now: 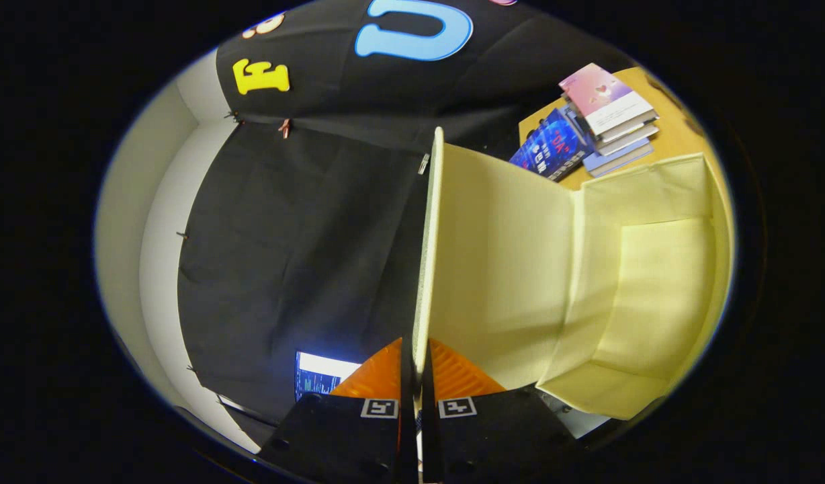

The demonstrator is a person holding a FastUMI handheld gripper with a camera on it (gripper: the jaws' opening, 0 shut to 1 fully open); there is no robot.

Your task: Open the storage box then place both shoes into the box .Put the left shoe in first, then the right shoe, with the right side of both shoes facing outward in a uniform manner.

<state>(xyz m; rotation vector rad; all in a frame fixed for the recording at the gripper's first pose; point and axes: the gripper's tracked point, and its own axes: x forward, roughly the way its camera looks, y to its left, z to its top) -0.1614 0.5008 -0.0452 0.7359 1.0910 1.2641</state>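
Tool (416, 366) w/ two orange ribbed fingers (375, 376) nearly closed, pinching the thin edge of the lid (496, 269) of the pale yellow fabric storage box (654, 296); both pads press on that edge, one each side. View is rolled sideways. Lid is swung open, standing edge-on straight ahead of the fingers, its inner face turned toward the box interior. Box cavity sits just beside the lid, on the side of the right-hand finger, w/ soft walls and a folded inner flap. Beyond the box, a stack of books (611, 107) rests on the wooden worktop (678, 138), w/ a blue book (550, 144) leaning against the stack, near the box's far corner. On the lid's other side, black cloth wall (285, 235) and, close to the other finger, a lit screen (318, 376).
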